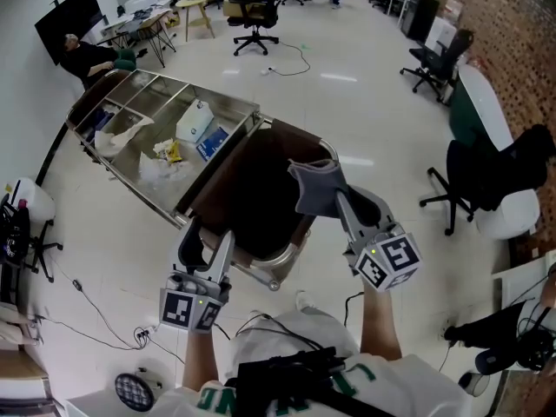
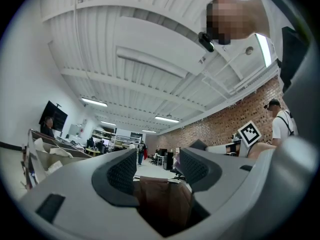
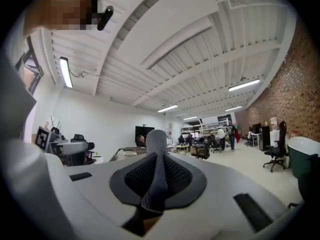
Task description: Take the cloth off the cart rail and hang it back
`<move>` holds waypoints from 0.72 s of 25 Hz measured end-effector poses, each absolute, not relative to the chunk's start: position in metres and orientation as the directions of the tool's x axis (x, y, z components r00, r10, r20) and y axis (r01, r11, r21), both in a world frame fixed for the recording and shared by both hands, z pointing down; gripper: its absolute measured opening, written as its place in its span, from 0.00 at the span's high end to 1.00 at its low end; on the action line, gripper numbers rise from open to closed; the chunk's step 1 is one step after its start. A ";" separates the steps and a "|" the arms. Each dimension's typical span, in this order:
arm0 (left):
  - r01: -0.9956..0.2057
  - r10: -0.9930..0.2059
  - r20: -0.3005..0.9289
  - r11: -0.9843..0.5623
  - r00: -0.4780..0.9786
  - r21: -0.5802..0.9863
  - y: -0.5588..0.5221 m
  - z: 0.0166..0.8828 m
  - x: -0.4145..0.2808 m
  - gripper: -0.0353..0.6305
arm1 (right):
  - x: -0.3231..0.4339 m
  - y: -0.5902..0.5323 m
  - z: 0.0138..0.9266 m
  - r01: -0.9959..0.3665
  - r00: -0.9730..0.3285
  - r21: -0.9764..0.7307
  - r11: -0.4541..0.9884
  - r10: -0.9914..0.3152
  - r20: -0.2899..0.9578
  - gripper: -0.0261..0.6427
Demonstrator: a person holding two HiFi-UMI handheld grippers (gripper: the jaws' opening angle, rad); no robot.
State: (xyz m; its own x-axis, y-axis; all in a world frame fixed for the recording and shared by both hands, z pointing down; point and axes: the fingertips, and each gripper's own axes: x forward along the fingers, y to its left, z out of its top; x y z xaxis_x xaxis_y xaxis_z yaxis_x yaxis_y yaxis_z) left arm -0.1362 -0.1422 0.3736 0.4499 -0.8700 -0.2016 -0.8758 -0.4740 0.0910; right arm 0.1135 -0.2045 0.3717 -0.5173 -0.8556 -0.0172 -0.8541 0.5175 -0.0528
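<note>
The right gripper (image 1: pixel 340 200) has its jaws pressed together on a grey cloth (image 1: pixel 314 188). In the right gripper view a thin fold of the fabric is pinched between the two dark pads and sticks up above them. In the head view the cloth is held up in the air over the far right side of the cart's dark brown bag (image 1: pixel 252 189), bunched, and it hangs free of the chrome rail (image 1: pixel 291 252) that curves round the near end of the cart (image 1: pixel 187 82).

The left gripper (image 1: pixel 207 237) has its jaws spread with nothing gripped. It hovers at the near left corner of the bag, just beside the rail. In the left gripper view the brown fabric of the bag shows through the gap behind the jaws.

The steel top at the far end of the cart is split into compartments that hold white and blue packages (image 1: pixel 201 129) and crumpled white plastic (image 1: pixel 122 135). Office chairs (image 1: pixel 254 20) stand well apart on the pale floor.
</note>
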 end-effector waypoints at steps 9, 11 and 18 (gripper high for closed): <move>-0.868 -0.867 -0.184 -0.486 0.464 0.102 -0.137 0.379 -0.127 0.56 | 0.143 -0.258 0.468 -0.905 -0.399 -0.249 0.344 -0.890 0.221 0.88; -0.862 -0.863 -0.182 -0.494 0.471 0.112 -0.136 0.374 -0.121 0.56 | 0.144 -0.266 0.487 -0.913 -0.382 -0.254 0.319 -0.886 0.264 0.87; -0.871 -0.872 -0.171 -0.480 0.459 0.104 -0.136 0.382 -0.123 0.56 | 0.144 -0.286 0.537 -0.946 -0.323 -0.174 0.274 -0.855 0.405 0.87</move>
